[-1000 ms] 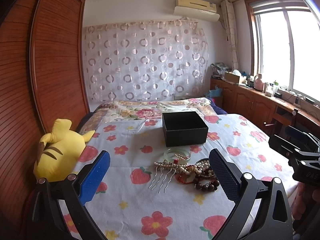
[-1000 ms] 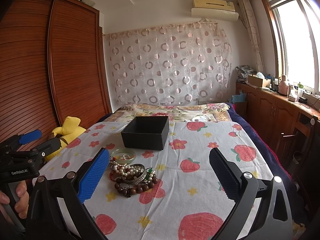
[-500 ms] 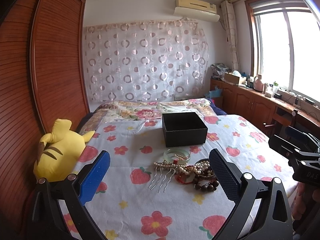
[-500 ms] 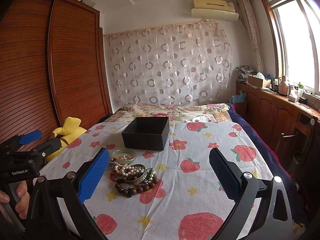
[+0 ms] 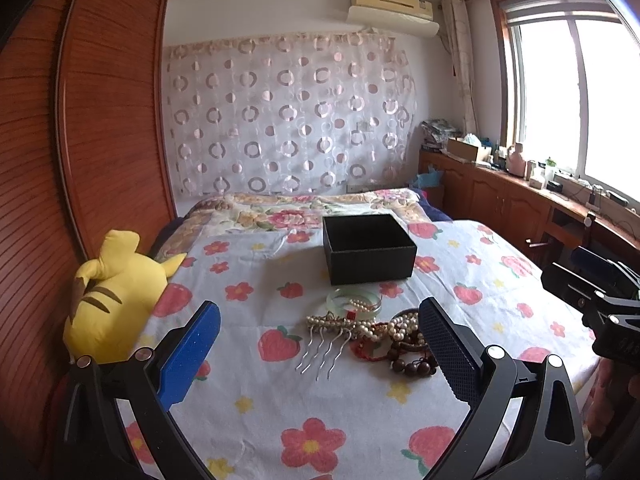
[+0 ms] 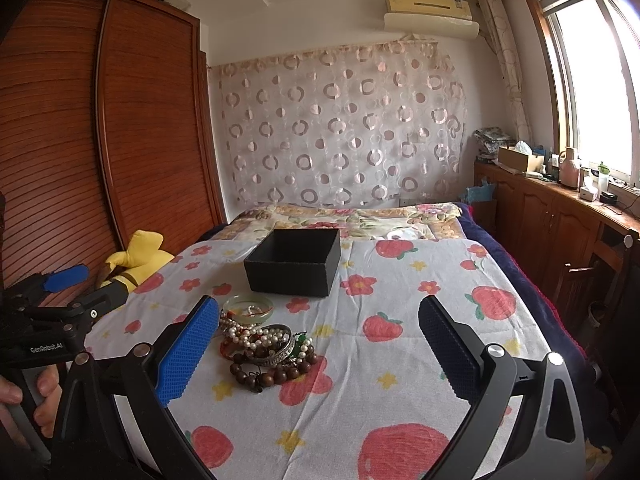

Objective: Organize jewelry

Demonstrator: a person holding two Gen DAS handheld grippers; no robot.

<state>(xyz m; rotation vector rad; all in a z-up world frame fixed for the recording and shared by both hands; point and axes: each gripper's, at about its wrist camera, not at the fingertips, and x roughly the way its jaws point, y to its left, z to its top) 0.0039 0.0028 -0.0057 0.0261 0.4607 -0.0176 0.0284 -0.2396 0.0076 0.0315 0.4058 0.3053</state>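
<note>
A heap of jewelry lies on the flowered bedspread: a pale green bangle (image 5: 353,301), a pearl hair comb (image 5: 334,330) with metal prongs, pearl strands and a dark wooden bead bracelet (image 5: 412,364). The same heap (image 6: 266,346) shows in the right wrist view, just right of the blue finger. Beyond it stands an open black box (image 5: 369,247) (image 6: 294,266). My left gripper (image 5: 318,342) is open and holds nothing, hovering short of the heap. My right gripper (image 6: 316,340) is open too, with bare cloth between its fingers.
A yellow plush toy (image 5: 116,288) rests at the bed's left edge against the wooden wardrobe (image 5: 100,128). Wooden cabinets (image 6: 560,216) with clutter run under the window on the right. A hand (image 6: 24,400) grips the other gripper's handle at lower left.
</note>
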